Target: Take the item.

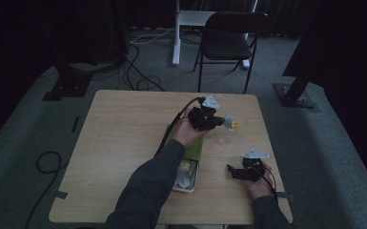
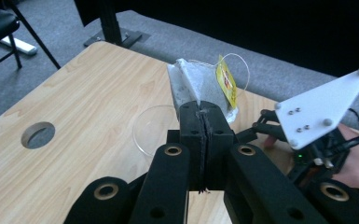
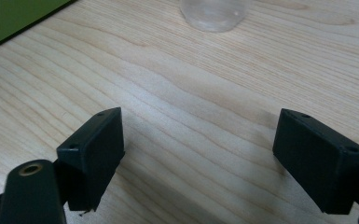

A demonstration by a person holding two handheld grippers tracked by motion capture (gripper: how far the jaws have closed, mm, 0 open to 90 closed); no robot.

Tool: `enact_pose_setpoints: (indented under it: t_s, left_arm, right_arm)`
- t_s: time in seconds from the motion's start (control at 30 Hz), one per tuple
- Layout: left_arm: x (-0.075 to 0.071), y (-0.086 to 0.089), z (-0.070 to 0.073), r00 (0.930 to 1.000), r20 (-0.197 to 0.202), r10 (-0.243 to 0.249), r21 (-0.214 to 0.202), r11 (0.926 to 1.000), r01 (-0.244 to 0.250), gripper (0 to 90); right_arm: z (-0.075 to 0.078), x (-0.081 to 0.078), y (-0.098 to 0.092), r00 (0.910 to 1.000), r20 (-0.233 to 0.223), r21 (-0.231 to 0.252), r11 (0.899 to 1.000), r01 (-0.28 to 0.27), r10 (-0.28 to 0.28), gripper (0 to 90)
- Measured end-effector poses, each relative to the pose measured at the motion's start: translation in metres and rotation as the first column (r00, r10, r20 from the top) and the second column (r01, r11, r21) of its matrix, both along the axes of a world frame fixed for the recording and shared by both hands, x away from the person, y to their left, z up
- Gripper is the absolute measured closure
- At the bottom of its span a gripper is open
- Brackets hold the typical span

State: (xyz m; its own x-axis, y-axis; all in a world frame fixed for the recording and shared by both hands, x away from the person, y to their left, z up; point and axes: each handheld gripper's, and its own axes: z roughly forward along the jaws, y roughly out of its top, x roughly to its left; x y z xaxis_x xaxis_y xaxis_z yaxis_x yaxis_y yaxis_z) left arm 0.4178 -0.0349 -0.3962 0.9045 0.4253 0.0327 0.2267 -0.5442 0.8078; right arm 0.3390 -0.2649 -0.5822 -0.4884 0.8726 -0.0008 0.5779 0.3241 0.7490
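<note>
**Left claw gripping a tea bag above a clear glass cup**

The left claw (image 2: 200,119) is holding its jaws pressed together on the lower edge of a white tea bag (image 2: 189,86), which is standing up from the jaw tips. A yellow tag (image 2: 226,86) is hanging beside the bag on a thin white string looping over it. In the high view the left claw (image 1: 218,120) is sitting over the far right part of the wooden worktop (image 1: 119,138), with the tea bag (image 1: 228,120) sticking out just beyond the clear glass cup (image 1: 224,139), toward the far edge.

The clear glass cup (image 2: 156,128) is standing on the worktop directly below and just left of the held bag. A green mat (image 1: 194,148) is lying left of the cup, and a small tray of packets (image 1: 187,175) is resting nearer the person than the cup, touching the mat's near end.

The right claw (image 3: 198,144) is hovering low over bare wood with its jaws spread wide apart and nothing between them, the cup's base (image 3: 214,14) lying ahead of it. In the high view the right claw (image 1: 232,171) is sitting nearer the person than the cup and to its right.
</note>
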Motion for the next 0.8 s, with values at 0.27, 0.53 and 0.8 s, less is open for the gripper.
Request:
enact_pose_setpoints:
  t_s: [0.27,0.53,0.8]
  left_arm:
    - [0.005,-0.009,0.005,0.9999,-0.003,0.012,-0.01,0.9999,-0.012,90.0]
    - [0.011,-0.015,-0.002,0.9995,0.0,0.033,0.026,0.9991,-0.033,90.0]
    - [0.02,-0.025,-0.009,0.9977,0.014,0.066,0.073,0.9951,-0.067,90.0]
  right_arm:
    - [0.0,0.0,0.0,1.0,0.0,0.001,1.0,0.0,0.0,15.8]
    - [0.0,0.0,0.0,1.0,0.001,0.0,1.0,0.0,0.0,15.8]
    - [0.0,0.0,0.0,1.0,0.001,0.0,1.0,-0.001,0.001,15.8]
